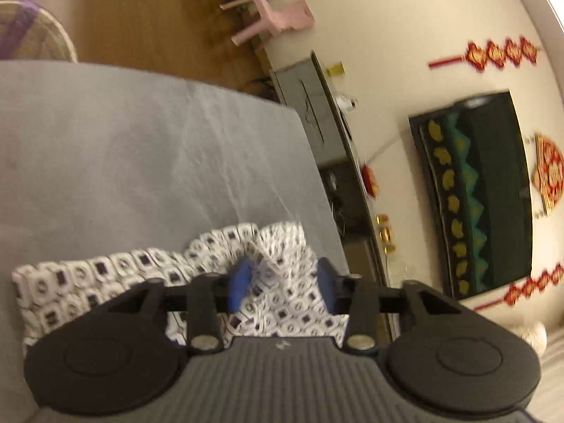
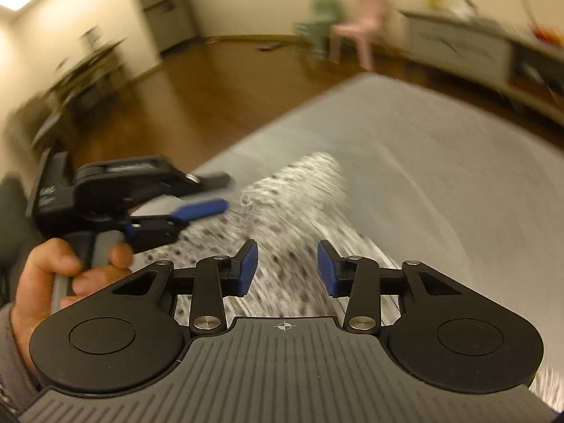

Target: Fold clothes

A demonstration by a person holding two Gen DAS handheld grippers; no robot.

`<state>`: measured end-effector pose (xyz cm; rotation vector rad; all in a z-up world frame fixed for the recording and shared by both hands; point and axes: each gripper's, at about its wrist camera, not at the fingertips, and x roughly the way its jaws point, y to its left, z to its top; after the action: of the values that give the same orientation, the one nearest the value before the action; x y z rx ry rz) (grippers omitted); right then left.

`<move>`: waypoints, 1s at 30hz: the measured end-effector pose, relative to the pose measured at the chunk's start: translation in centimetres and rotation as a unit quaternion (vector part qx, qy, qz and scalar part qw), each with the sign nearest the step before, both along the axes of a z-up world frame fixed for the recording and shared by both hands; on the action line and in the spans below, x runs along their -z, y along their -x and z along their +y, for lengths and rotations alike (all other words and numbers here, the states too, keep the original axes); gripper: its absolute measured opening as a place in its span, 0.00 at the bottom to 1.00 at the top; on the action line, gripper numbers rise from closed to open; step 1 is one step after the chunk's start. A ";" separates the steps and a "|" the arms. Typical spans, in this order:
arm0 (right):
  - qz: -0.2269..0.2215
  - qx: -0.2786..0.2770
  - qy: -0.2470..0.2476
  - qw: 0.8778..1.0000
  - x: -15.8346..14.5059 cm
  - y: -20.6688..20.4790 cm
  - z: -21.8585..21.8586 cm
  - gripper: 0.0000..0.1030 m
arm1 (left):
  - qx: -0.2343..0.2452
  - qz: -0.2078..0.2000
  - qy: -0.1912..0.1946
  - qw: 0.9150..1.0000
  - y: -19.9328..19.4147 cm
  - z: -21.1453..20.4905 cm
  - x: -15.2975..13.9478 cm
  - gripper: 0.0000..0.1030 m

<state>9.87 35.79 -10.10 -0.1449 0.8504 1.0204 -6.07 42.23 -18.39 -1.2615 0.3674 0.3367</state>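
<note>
Right wrist view: the right gripper [image 2: 287,268] hangs half open and empty over the patterned cloth [image 2: 282,218] on the grey bed [image 2: 423,148]. The left gripper [image 1: 282,278] is half open too, its pads off the cloth. It looks like a pause between folds, and next each must pinch an edge.

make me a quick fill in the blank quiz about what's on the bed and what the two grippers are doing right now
The patterned garment lies on a ____ sheet.
The right gripper has its jaws ____, with nothing between them.
The pads on both grippers are ____ in colour.
By the wall stands a ____ plastic chair.

Missing words: grey; open; blue; pink
</note>
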 end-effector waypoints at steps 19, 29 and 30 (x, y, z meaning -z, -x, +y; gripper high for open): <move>-0.085 0.292 0.183 0.935 0.8 10.7 -37.8 0.62 | -0.019 0.065 -0.044 0.997 7.5 -1.2 -3.9 0.02; -0.237 0.050 0.208 0.948 1.7 18.6 -26.4 0.58 | 0.013 -0.016 -0.056 0.998 5.0 -3.1 -11.3 0.02; -0.258 0.022 0.219 0.941 2.1 19.3 -24.6 0.54 | 0.016 -0.014 -0.059 0.998 4.7 -3.0 -11.9 0.02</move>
<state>-9.38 11.21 -12.23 -0.7386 0.5796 0.6862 -10.74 39.28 -6.46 -1.1425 0.3394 0.3094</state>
